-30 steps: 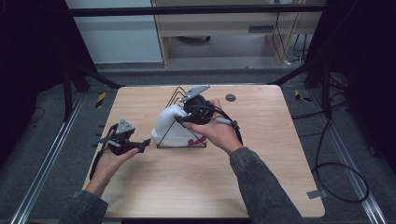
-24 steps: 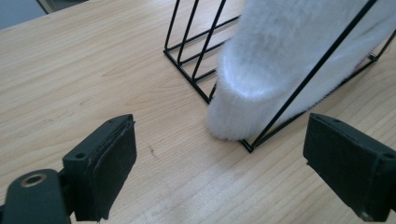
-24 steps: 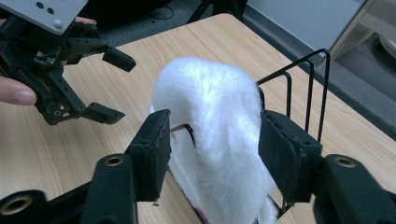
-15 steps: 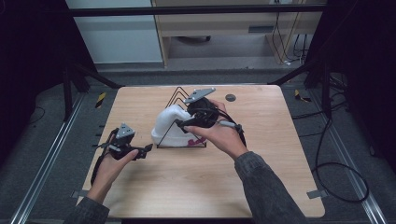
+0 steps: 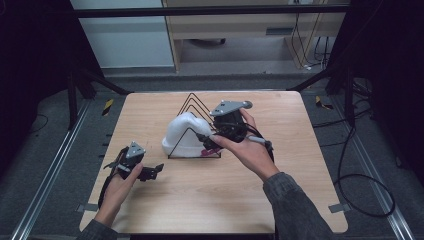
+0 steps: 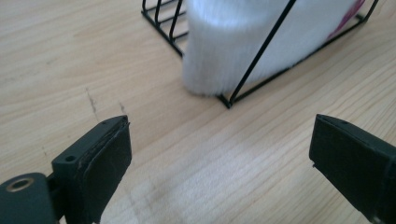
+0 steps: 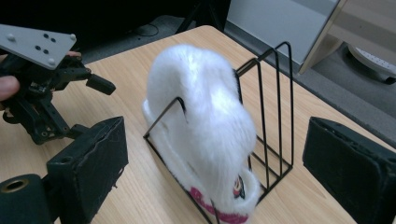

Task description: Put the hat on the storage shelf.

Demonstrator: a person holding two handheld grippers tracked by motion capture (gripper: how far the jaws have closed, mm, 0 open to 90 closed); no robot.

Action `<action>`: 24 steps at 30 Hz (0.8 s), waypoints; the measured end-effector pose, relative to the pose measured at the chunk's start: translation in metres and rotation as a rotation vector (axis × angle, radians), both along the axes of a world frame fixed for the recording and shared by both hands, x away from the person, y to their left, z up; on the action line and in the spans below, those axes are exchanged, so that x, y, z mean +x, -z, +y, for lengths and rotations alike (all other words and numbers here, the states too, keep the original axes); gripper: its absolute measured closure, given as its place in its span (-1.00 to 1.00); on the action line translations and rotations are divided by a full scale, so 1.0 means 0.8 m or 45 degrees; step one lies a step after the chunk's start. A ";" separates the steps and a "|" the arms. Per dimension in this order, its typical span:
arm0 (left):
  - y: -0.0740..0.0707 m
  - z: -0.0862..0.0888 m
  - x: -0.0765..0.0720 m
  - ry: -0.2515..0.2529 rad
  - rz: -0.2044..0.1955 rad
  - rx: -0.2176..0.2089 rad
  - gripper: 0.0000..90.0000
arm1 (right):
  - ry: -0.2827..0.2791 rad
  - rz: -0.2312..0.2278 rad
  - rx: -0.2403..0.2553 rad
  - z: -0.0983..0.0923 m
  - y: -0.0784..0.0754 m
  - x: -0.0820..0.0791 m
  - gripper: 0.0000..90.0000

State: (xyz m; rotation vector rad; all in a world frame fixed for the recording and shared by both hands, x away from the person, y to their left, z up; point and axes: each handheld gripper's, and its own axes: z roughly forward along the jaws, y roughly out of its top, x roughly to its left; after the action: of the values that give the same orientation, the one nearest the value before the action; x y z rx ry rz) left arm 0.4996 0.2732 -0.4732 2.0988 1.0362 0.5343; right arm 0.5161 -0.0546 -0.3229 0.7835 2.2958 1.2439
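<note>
We find the white fluffy hat (image 5: pixel 184 134) standing in the black wire rack (image 5: pixel 196 131), just ahead of the right gripper (image 5: pixel 209 141), whose jaws have just been opening and stand wide with nothing pressed between them. The left gripper (image 5: pixel 156 169) is also open and empty, with the rack ahead of it on the table (image 5: pixel 150 110).

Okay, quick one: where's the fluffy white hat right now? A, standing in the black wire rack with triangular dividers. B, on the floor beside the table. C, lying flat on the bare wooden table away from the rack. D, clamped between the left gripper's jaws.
A: the fluffy white hat stands inside the black wire rack, its dividers crossing the hat's front; neither gripper's jaws touch it.
</note>
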 end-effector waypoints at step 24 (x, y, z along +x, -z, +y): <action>0.043 0.010 0.005 -0.042 0.086 0.026 -0.96 | 0.222 0.045 0.011 -0.121 0.059 -0.034 -0.74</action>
State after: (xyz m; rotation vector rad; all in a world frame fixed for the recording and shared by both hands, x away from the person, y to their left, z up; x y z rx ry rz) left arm 0.5036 0.2813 -0.5075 2.1342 1.1097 0.4950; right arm 0.4886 -0.1517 -0.3702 0.9926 2.1968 1.1709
